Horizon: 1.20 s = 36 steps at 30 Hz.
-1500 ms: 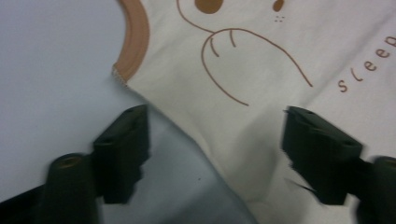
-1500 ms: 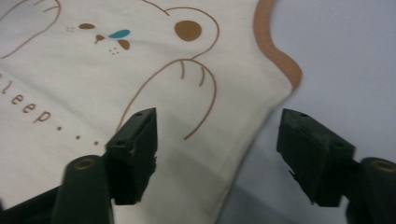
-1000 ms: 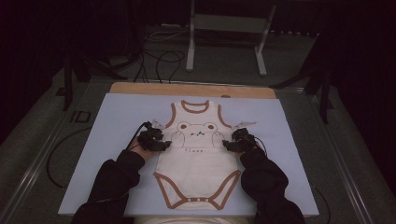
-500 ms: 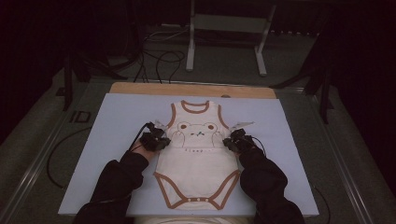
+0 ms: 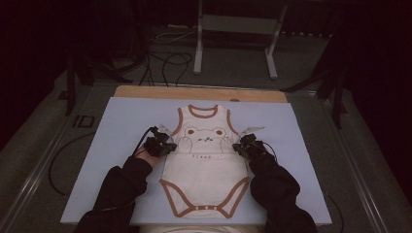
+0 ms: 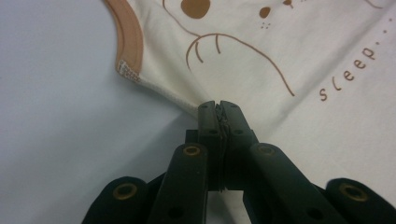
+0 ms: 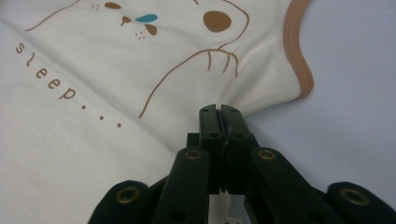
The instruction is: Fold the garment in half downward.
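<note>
both claws have just been closing since the earlier pictures, the hands keeping their places at the two sides of the bodysuit [image 5: 206, 165]. left claw [image 6: 218, 106] now pinched tight on the side seam just below the armhole, a pucker of cream cloth drawn into the tips. right claw [image 7: 219, 110] the same on the opposite seam, cloth gathered between shut jaws.

bodysuit lies flat, face up, mid table [image 5: 121, 116] on the pale blue sheet. long axis runs away from the person: neck far, snap crotch near. claws sit level with each other across that axis, one per side, each hand on its own edge, neither nearer. likely next move is a lift or fold, so the even hold matters.

look: cream knit, brown binding at neck, armholes and leg openings; brown-line bear face, "sleep..." lettering beneath; snaps at the bottom.
</note>
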Tool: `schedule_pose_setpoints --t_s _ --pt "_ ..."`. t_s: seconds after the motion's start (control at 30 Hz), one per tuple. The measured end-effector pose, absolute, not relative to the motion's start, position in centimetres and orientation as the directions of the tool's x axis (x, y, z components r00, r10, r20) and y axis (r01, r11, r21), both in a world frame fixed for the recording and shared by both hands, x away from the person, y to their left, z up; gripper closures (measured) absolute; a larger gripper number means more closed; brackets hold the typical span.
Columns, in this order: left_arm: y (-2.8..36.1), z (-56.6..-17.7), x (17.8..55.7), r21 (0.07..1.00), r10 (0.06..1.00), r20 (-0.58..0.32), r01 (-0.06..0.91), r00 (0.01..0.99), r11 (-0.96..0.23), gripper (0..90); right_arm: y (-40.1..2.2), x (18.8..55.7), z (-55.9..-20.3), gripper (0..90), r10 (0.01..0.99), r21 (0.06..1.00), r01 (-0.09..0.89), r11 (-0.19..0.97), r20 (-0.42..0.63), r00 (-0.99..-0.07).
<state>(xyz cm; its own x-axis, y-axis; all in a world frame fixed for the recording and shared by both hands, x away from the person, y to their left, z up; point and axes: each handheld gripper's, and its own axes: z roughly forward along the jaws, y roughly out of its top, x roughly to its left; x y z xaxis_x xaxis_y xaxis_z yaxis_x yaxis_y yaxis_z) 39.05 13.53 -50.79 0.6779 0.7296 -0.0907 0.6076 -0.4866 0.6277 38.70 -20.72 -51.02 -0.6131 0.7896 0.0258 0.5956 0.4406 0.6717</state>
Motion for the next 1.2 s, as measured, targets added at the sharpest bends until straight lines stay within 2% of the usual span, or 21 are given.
schedule_pose_setpoints --t_s 0.17,0.43,1.2 --pt "13.5 -50.5 38.9 0.63 0.728 -0.079 0.6 0.68 -0.492 89.3 -20.8 38.6 -50.8 89.3 0.788 0.673 0.594 0.441 0.026 -0.615" --pt "14.0 -50.2 39.0 0.637 0.728 -0.124 0.617 0.675 -0.463 89.4 -21.0 38.4 -50.2 89.3 0.785 0.684 0.583 0.44 0.023 -0.62" --pt "14.4 -48.2 38.2 0.679 0.719 -0.093 0.572 0.689 -0.46 89.3 -20.9 37.4 -48.1 89.3 0.776 0.72 0.538 0.439 -0.002 -0.63"
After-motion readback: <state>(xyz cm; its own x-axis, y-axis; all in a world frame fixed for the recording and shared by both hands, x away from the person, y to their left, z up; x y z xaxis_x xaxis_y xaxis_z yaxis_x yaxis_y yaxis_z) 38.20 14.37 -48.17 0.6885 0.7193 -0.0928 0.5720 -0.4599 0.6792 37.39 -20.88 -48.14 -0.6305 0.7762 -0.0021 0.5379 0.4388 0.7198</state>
